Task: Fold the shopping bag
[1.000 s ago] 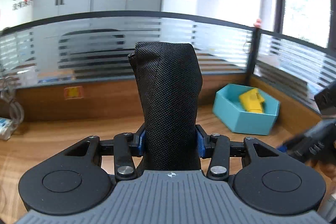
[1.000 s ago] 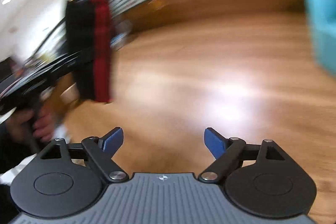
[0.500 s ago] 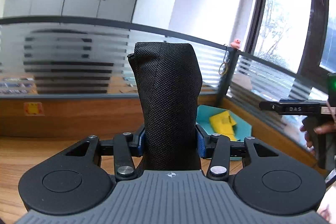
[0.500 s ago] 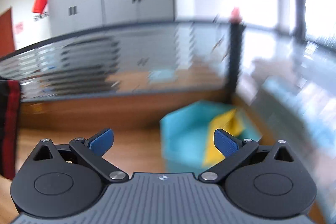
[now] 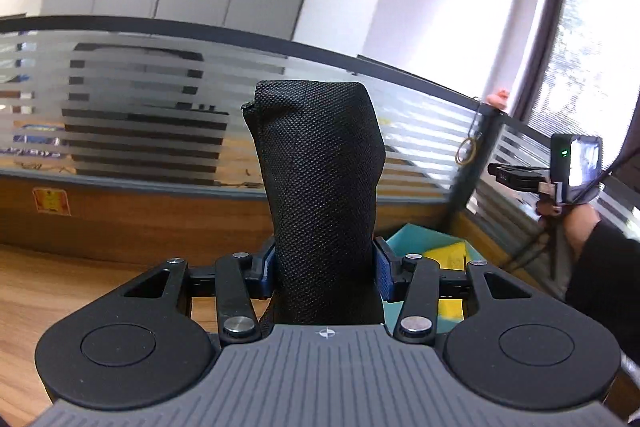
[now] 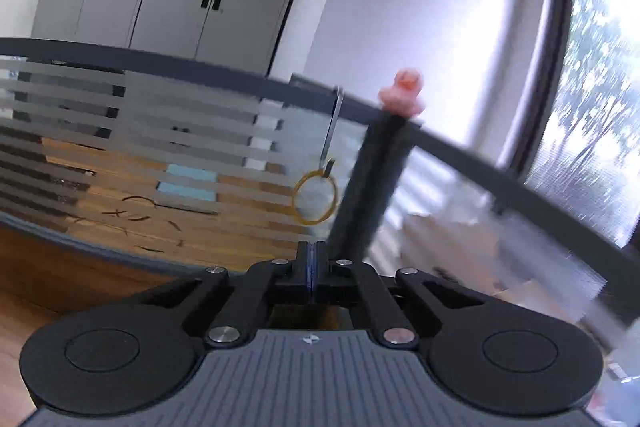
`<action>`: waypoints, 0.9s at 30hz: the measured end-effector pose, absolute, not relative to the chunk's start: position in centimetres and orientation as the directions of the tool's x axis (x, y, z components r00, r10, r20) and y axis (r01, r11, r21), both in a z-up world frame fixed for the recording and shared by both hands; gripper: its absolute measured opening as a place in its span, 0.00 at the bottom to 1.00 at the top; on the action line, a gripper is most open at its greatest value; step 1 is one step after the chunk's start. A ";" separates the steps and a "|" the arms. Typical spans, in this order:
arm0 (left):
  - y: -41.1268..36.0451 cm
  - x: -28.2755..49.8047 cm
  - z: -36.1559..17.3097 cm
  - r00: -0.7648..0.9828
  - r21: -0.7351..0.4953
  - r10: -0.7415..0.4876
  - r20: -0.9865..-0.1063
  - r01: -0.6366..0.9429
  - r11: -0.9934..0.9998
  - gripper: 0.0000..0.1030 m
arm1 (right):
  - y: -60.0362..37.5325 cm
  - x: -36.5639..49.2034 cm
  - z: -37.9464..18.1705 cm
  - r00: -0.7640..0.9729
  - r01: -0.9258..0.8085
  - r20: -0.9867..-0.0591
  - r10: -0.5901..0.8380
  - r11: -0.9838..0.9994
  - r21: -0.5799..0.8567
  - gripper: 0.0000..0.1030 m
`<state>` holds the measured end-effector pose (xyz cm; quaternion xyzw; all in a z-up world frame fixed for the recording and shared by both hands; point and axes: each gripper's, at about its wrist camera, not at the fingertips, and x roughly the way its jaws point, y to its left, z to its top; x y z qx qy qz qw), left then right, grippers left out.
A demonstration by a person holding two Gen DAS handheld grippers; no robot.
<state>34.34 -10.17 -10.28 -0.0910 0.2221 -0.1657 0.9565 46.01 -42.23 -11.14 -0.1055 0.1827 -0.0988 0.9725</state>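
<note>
Left gripper point(image 5: 324, 267): half open, clamped on folded black shopping bag point(image 5: 318, 187), upright at 12 o'clock. Right gripper point(image 6: 313, 269): just snapped closed, pads touching, empty. Teal bin point(image 5: 420, 247) at 4 o'clock of bag.
</note>
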 end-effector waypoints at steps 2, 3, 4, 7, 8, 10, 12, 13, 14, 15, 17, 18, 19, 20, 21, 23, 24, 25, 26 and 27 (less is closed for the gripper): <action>-12.2 35.6 -10.3 0.840 -0.249 -0.361 -0.404 0.278 0.928 0.47 | -44.1 48.6 -11.6 0.928 0.152 -0.304 -0.218 0.962 -0.225 0.00; -13.2 36.3 -10.4 0.837 -0.252 -0.364 -0.409 0.280 0.926 0.47 | -44.9 49.7 -11.8 0.934 0.148 -0.287 -0.211 0.963 -0.225 0.00; -14.0 37.1 -10.5 0.831 -0.258 -0.370 -0.415 0.283 0.924 0.47 | -45.7 50.8 -12.0 0.941 0.144 -0.270 -0.203 0.964 -0.224 0.00; -16.7 39.7 -11.0 0.806 -0.304 -0.407 -0.431 0.295 0.906 0.47 | -47.1 52.7 -13.0 0.951 0.144 -0.232 -0.206 0.955 -0.258 0.00; -17.3 40.3 -11.0 0.802 -0.309 -0.411 -0.433 0.297 0.904 0.47 | -47.5 53.3 -13.4 0.952 0.147 -0.222 -0.211 0.951 -0.274 0.00; -18.0 41.0 -11.2 0.798 -0.307 -0.412 -0.439 0.298 0.904 0.47 | -48.4 54.9 -14.2 0.951 0.169 -0.196 -0.238 0.934 -0.315 0.00; -18.9 41.8 -11.3 0.792 -0.304 -0.413 -0.449 0.300 0.904 0.47 | -48.6 55.3 -14.3 0.952 0.160 -0.203 -0.230 0.937 -0.311 0.00; -19.3 42.3 -11.3 0.787 -0.305 -0.415 -0.456 0.300 0.904 0.47 | -48.9 55.6 -14.4 0.954 0.152 -0.202 -0.220 0.940 -0.306 0.01; -19.4 42.8 -11.4 0.786 -0.307 -0.415 -0.459 0.298 0.904 0.47 | -49.2 56.0 -14.4 0.959 0.137 -0.197 -0.203 0.942 -0.307 0.01; -19.4 43.4 -11.7 0.787 -0.300 -0.409 -0.461 0.296 0.907 0.47 | -49.2 56.0 -14.2 0.963 0.129 -0.188 -0.195 0.941 -0.313 0.01; -19.9 44.2 -11.9 0.792 -0.278 -0.393 -0.466 0.290 0.916 0.47 | -49.2 56.0 -14.0 0.967 0.120 -0.177 -0.183 0.940 -0.320 0.07; -20.1 44.6 -11.9 0.792 -0.270 -0.388 -0.471 0.289 0.918 0.47 | -49.2 56.0 -13.9 0.968 0.118 -0.172 -0.181 0.940 -0.321 0.07; -20.1 44.7 -11.9 0.793 -0.267 -0.384 -0.473 0.286 0.920 0.47 | -49.1 56.0 -13.9 0.970 0.115 -0.168 -0.177 0.940 -0.321 0.07; -20.2 45.0 -12.0 0.791 -0.265 -0.381 -0.479 0.283 0.922 0.47 | -49.0 56.1 -13.9 0.971 0.108 -0.167 -0.169 0.941 -0.322 0.07; -20.3 45.4 -12.2 0.786 -0.263 -0.379 -0.489 0.281 0.923 0.46 | -48.9 56.1 -13.9 0.973 0.101 -0.166 -0.161 0.941 -0.322 0.07; -20.2 45.8 -12.6 0.784 -0.264 -0.376 -0.494 0.276 0.924 0.46 | -48.7 56.3 -14.0 0.975 0.087 -0.166 -0.147 0.943 -0.321 0.07; -20.2 45.9 -12.6 0.784 -0.262 -0.373 -0.497 0.274 0.925 0.46 | -48.8 56.5 -14.0 0.976 0.084 -0.168 -0.142 0.946 -0.313 0.07; -20.1 46.0 -12.6 0.783 -0.257 -0.368 -0.501 0.272 0.927 0.46 | -48.9 56.8 -13.9 0.976 0.080 -0.170 -0.137 0.949 -0.305 0.07; -20.1 45.9 -12.5 0.784 -0.256 -0.366 -0.501 0.269 0.928 0.46 | -49.0 57.0 -13.9 0.976 0.077 -0.172 -0.132 0.952 -0.297 0.04; -20.0 45.9 -12.4 0.783 -0.257 -0.365 -0.504 0.268 0.929 0.46 | -49.1 57.3 -13.9 0.976 0.073 -0.174 -0.127 0.955 -0.289 0.02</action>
